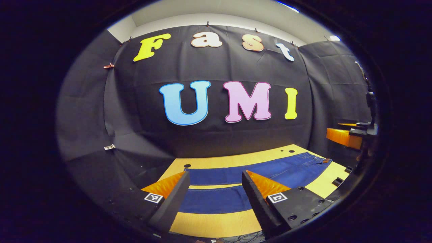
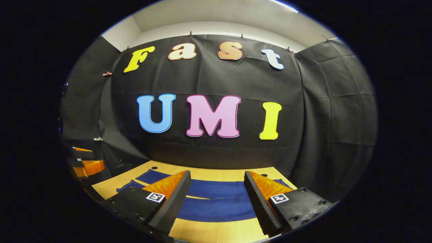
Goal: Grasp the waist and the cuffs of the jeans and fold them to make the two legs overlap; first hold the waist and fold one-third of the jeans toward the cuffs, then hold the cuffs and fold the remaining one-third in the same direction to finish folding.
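Observation:
Dark blue jeans (image 1: 256, 172) lie flat and spread out on a light wooden table (image 1: 216, 224). Their two legs run side by side with a strip of table between them, and the waist lies at the right in the left gripper view. My left gripper (image 1: 214, 180) hangs open above the legs, nothing between its fingers. At the far right of that view the right gripper (image 1: 351, 135) shows in part. In the right gripper view the jeans (image 2: 216, 202) cross the table below my open right gripper (image 2: 216, 180). The left gripper (image 2: 84, 165) appears at that view's left edge.
The black cloth wall stands just behind the table's far edge (image 1: 236, 157). Small round holes (image 1: 187, 165) mark the tabletop near the back. A bare strip of table (image 2: 216, 231) lies in front of the jeans.

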A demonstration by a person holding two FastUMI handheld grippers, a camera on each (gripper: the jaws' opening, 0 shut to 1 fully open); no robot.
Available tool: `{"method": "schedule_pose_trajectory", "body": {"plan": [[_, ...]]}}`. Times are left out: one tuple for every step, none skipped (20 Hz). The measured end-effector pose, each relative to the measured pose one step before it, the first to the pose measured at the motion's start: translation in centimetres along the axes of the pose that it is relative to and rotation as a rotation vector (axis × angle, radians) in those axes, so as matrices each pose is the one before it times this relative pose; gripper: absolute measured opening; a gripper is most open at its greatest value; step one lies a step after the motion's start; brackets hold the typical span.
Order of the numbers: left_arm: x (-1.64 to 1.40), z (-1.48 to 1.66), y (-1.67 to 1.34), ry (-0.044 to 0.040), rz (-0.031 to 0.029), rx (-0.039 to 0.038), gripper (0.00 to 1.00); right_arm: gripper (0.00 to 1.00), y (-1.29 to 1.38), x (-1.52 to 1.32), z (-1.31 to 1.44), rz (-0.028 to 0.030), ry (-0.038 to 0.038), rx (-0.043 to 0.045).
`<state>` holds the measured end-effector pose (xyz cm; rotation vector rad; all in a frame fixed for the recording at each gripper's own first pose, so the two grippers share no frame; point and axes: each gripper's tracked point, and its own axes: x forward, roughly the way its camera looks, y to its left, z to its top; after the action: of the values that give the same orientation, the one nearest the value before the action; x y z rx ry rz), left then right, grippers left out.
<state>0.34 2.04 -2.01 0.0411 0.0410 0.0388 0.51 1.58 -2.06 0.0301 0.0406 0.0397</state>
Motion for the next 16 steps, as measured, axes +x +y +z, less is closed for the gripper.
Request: {"method": "schedule_pose_trajectory", "body": {"plan": [[-0.006, -0.303, 0.014, 0.00255, -0.00320, -0.00028, 0.97, 0.96, 0.247, 0.079, -0.130, 0.00530, 0.00381, -0.00114], [0.173, -0.658, 0.363, 0.00657, 0.00224, -0.00056, 0.96, 0.99, 0.128, -0.011, -0.119, 0.00347, 0.00582, -0.00282], [0.157, -0.622, 0.544, 0.01748, 0.01237, 0.00619, 0.96, 0.96, 0.095, -0.057, -0.302, 0.00451, 0.00699, -0.00308], [0.139, -0.891, 0.662, 0.02020, 0.01441, 0.01192, 0.97, 0.96, 0.078, -0.021, -0.247, 0.00299, 0.00692, -0.00437], [0.248, -0.843, 0.518, 0.01495, 0.00930, 0.01515, 0.98, 0.96, -0.036, 0.048, -0.301, 0.00009, 0.00663, -0.00616], [0.281, -0.921, 0.483, 0.01614, 0.00905, 0.03314, 0.98, 0.96, -0.072, 0.008, -0.339, -0.00001, 0.00728, -0.00522], [0.431, -1.144, 0.803, 0.01263, 0.01387, 0.04638, 0.98, 0.96, 0.061, -0.039, -0.299, -0.00058, 0.01097, -0.00184], [0.646, -1.701, 0.889, 0.02566, 0.00550, 0.06085, 0.98, 0.96, 0.004, 0.014, -0.390, 0.00195, 0.01176, 0.00290], [0.689, -1.341, 0.529, 0.01472, -0.00730, 0.05306, 0.98, 0.96, 0.091, 0.072, -0.191, 0.00413, 0.00987, 0.00187], [0.861, -1.498, 0.693, 0.02137, -0.00944, 0.07038, 0.98, 0.96, 0.063, 0.024, -0.318, 0.00345, 0.01079, -0.00174], [1.107, -1.634, 0.636, 0.02466, -0.01554, 0.07343, 0.98, 0.96, -0.153, 0.096, -0.436, 0.00057, 0.01313, -0.00570], [1.159, -1.903, 0.628, 0.03432, -0.02197, 0.07302, 0.98, 0.96, -0.087, 0.133, -0.156, -0.00065, 0.00845, -0.00526], [1.302, -1.754, 0.391, 0.03408, -0.02363, 0.07290, 0.98, 0.96, -0.146, 0.077, -0.222, -0.00224, 0.00883, -0.00455], [1.037, -2.042, 0.063, 0.02800, -0.02622, 0.07468, 0.98, 0.96, -0.085, 0.157, -0.114, -0.00244, 0.00751, -0.00248], [1.338, -1.842, 0.156, 0.01242, -0.02947, 0.07968, 0.98, 0.96, 0.020, 0.097, -0.189, -0.00192, 0.00843, -0.00063], [1.269, -1.580, 0.233, 0.00790, -0.03382, 0.08031, 0.98, 0.96, 0.016, 0.152, -0.001, 0.00015, 0.00668, -0.00142]]}}
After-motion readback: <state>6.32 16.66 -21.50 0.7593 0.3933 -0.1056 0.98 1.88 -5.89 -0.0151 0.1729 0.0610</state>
